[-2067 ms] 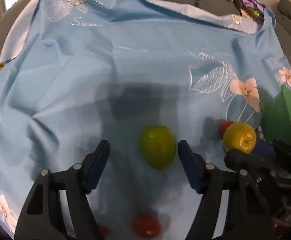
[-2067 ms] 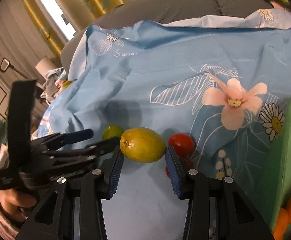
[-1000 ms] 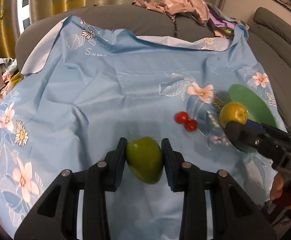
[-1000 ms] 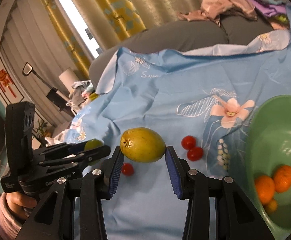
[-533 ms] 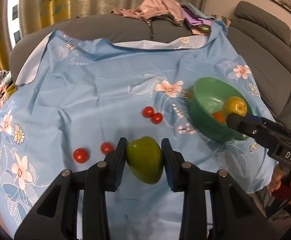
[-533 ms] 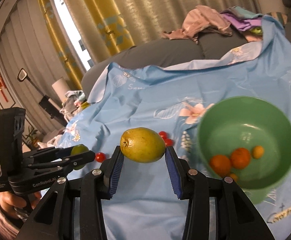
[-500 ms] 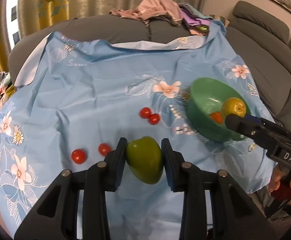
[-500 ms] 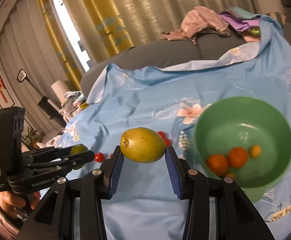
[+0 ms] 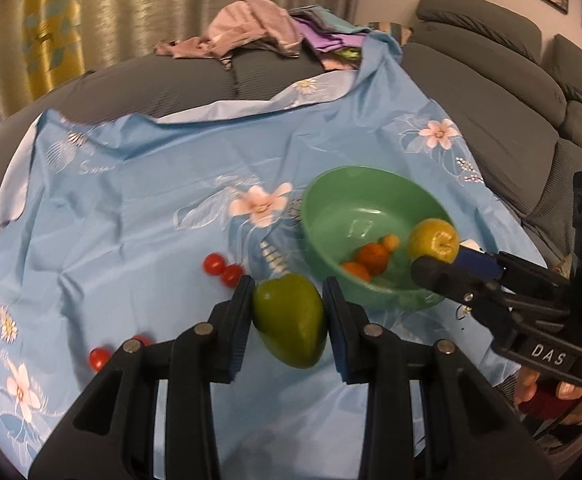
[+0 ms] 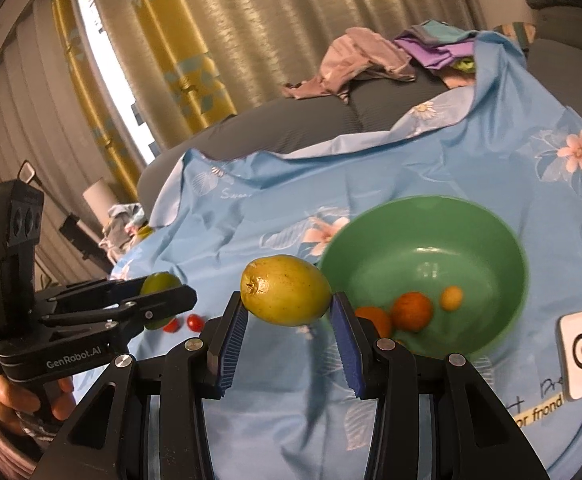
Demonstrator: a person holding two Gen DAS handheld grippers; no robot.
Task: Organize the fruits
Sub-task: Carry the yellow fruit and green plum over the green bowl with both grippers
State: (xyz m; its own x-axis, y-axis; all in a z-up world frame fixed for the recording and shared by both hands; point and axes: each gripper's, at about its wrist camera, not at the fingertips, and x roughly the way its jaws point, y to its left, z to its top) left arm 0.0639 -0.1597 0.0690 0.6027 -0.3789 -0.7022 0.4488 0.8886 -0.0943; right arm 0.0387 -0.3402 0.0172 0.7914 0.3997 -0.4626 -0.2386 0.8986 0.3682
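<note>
Green fruit: sitting clamped between the left gripper's narrowed jaws. Yellow fruit: sitting pinched between the right gripper's jaws, green bowl lying beyond them.

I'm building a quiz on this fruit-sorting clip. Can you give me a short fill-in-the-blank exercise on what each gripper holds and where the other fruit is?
1. The left gripper is shut on a ____ fruit.
2. The right gripper is shut on a ____ fruit.
3. The orange fruits lie inside the green ____.
4. The small tomatoes lying on the blue cloth are ____ in colour.

Missing words: green; yellow; bowl; red
</note>
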